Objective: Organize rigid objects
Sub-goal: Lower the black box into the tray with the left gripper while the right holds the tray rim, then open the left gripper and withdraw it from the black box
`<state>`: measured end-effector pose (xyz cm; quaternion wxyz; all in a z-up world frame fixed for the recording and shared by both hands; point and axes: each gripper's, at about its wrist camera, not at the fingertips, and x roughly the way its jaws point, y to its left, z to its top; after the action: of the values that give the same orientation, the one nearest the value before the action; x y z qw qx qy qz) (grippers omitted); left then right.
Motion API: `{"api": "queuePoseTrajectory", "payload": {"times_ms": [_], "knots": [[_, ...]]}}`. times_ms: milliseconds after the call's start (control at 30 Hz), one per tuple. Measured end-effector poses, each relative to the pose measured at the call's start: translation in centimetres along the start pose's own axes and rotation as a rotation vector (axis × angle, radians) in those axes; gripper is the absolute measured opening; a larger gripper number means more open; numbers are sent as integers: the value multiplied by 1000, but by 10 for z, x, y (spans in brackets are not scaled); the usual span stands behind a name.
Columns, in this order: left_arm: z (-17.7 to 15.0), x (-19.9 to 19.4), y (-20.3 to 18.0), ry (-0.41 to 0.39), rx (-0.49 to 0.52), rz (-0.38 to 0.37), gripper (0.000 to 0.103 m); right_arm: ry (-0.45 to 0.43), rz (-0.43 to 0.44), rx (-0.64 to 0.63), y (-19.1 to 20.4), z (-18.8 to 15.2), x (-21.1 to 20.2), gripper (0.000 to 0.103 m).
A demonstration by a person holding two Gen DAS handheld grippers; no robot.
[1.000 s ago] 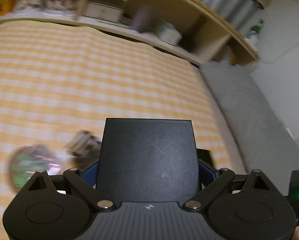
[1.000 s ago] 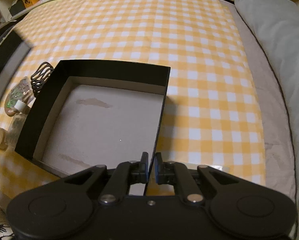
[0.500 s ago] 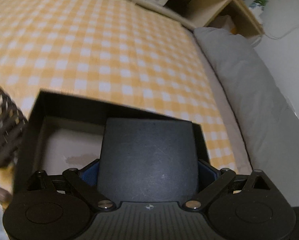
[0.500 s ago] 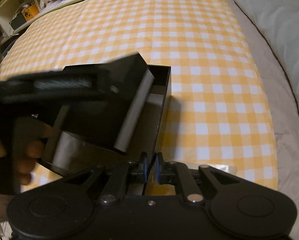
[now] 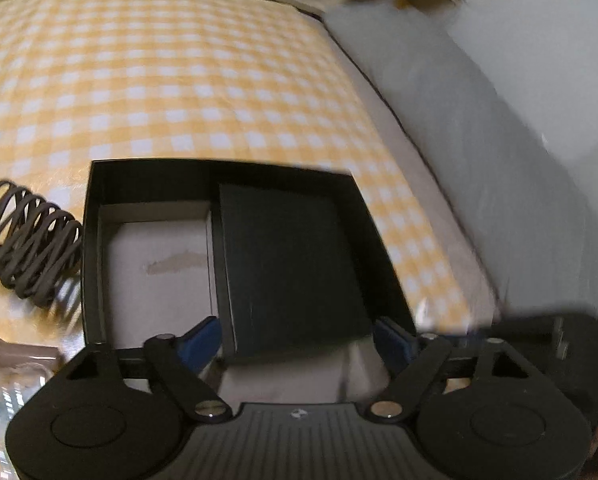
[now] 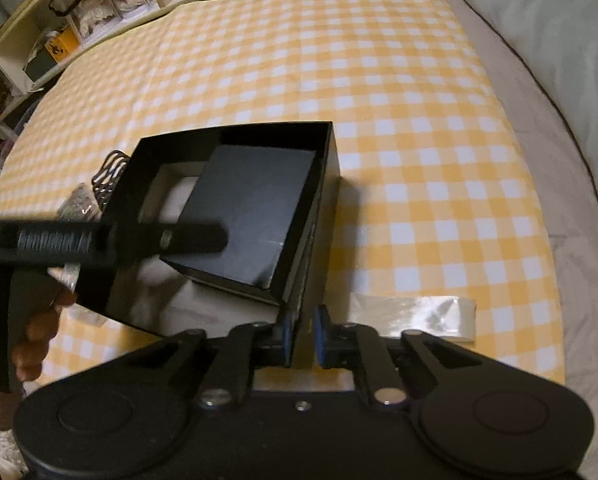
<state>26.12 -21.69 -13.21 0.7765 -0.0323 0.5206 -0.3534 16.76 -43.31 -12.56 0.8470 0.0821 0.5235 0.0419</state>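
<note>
A large open black box (image 5: pixel 95 240) (image 6: pixel 139 160) sits on the yellow checked cloth. A smaller black box (image 5: pixel 295 268) (image 6: pixel 247 216) lies inside it against the right wall. My left gripper (image 5: pixel 299 340) is open, its blue fingertips (image 5: pixel 203 336) on either side of the small box's near end, not pressing it. My right gripper (image 6: pixel 301 336) is shut on the large box's near right wall (image 6: pixel 315 232), holding it.
A dark coiled wire holder (image 5: pixel 31 248) lies left of the box. A clear tape strip (image 6: pixel 415 316) lies on the cloth by my right gripper. A grey pillow (image 6: pixel 547 20) lies on the right. Shelves (image 6: pixel 79 24) stand behind the cloth.
My left gripper lowered the small black box into the large box and opened, letting it go. The right gripper has kept its hold on the wall.
</note>
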Motion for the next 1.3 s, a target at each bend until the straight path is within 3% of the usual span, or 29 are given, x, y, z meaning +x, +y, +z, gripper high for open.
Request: {"api": "queuePoseTrajectory", "payload": {"times_ms": [200, 500, 767, 867, 1000, 1200, 1300], "knots": [[-20, 18, -13, 87, 135, 29, 62, 1, -36, -41, 17, 3, -1, 7], [-13, 28, -16, -62, 157, 43, 63, -4, -39, -67, 21, 3, 1, 7], [-10, 29, -14, -73, 159, 24, 62, -4, -41, -79, 23, 5, 4, 7], [-13, 18, -12, -78, 146, 7, 64, -4, -33, -69, 20, 5, 3, 7], [-16, -5, -15, -106, 129, -12, 89, -1, -31, -35, 16, 5, 2, 6], [-23, -57, -16, -181, 147, -7, 103, 4, -63, -43, 22, 6, 4, 6], [-27, -81, -12, -213, 167, 24, 103, 6, -70, -41, 23, 7, 4, 6]]}}
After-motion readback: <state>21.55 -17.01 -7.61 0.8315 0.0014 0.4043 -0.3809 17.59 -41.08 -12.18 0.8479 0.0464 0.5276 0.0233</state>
